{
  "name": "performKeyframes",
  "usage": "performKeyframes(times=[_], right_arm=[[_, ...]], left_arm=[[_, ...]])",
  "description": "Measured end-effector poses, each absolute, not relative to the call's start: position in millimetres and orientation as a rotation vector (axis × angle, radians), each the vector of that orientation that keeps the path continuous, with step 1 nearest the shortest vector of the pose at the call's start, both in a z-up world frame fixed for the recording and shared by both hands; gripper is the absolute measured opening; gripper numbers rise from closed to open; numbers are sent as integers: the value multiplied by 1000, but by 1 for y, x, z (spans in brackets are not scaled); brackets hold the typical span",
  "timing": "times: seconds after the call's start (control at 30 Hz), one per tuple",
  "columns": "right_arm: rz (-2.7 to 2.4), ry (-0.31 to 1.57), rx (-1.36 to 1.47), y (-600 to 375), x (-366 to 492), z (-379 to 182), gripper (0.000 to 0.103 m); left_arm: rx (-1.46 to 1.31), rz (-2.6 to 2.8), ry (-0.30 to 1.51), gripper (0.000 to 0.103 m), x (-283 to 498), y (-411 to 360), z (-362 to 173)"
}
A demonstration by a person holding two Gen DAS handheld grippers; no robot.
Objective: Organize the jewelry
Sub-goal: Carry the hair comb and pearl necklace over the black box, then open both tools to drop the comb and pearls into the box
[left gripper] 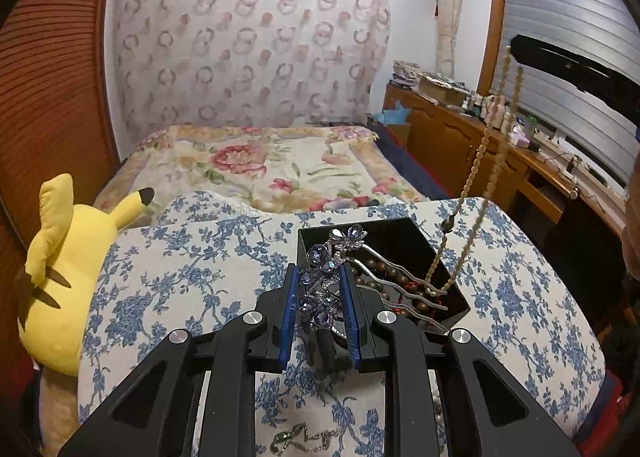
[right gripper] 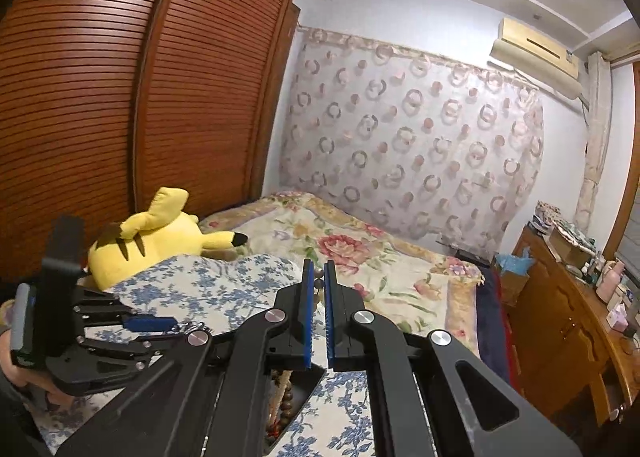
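My left gripper is shut on a purple jewelled hair comb, whose silver wavy prongs reach over an open black box. The box sits on a blue floral cushion and holds dark brown beads. A cream bead necklace hangs from above at the right, its lower end in the box. My right gripper is shut on that bead necklace, one bead showing between the pads. The box lies below it. The left gripper shows at the left.
A small green and silver piece lies on the cushion below my left gripper. A yellow plush toy leans at the cushion's left. A floral bed lies beyond. A wooden dresser with clutter stands at the right, a louvred wardrobe at the left.
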State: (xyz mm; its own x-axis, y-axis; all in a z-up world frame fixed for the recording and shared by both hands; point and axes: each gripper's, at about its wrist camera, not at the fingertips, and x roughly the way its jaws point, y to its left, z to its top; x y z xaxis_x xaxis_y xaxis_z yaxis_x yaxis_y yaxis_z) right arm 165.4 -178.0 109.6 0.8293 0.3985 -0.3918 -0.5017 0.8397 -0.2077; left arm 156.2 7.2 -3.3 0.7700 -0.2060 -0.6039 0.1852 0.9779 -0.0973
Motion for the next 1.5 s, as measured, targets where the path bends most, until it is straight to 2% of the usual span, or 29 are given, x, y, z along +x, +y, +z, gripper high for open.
performKeyframes(times=[0.3, 0.6, 0.67, 0.73, 1.0, 1.1, 1.2, 1.3, 1.4, 1.5], right_arm=[[444, 380, -329, -168, 197, 96, 6], [478, 536, -323, -165, 216, 44, 6], [483, 558, -323, -165, 217, 36, 16], [497, 569, -313, -167, 216, 32, 35], [504, 566, -293, -180, 204, 28, 36], [508, 574, -279, -188, 197, 22, 36], [508, 583, -259, -197, 189, 15, 36], [518, 593, -236, -204, 175, 5, 36], [533, 603, -222, -210, 161, -4, 36], [545, 617, -202, -214, 144, -14, 36]], left_arm=[[-8, -202, 683, 19, 171, 0, -12], [0, -185, 710, 19, 183, -3, -22], [1, -182, 714, 19, 185, -4, -24], [1, -178, 717, 19, 187, -6, -24], [-1, -184, 724, 20, 193, -12, -26], [-2, -186, 717, 29, 192, -13, -24], [5, -192, 708, 32, 187, -13, -21], [7, -205, 698, 44, 176, -9, -17], [23, -208, 694, 49, 163, -2, -15], [43, -205, 699, 61, 152, 6, -15]])
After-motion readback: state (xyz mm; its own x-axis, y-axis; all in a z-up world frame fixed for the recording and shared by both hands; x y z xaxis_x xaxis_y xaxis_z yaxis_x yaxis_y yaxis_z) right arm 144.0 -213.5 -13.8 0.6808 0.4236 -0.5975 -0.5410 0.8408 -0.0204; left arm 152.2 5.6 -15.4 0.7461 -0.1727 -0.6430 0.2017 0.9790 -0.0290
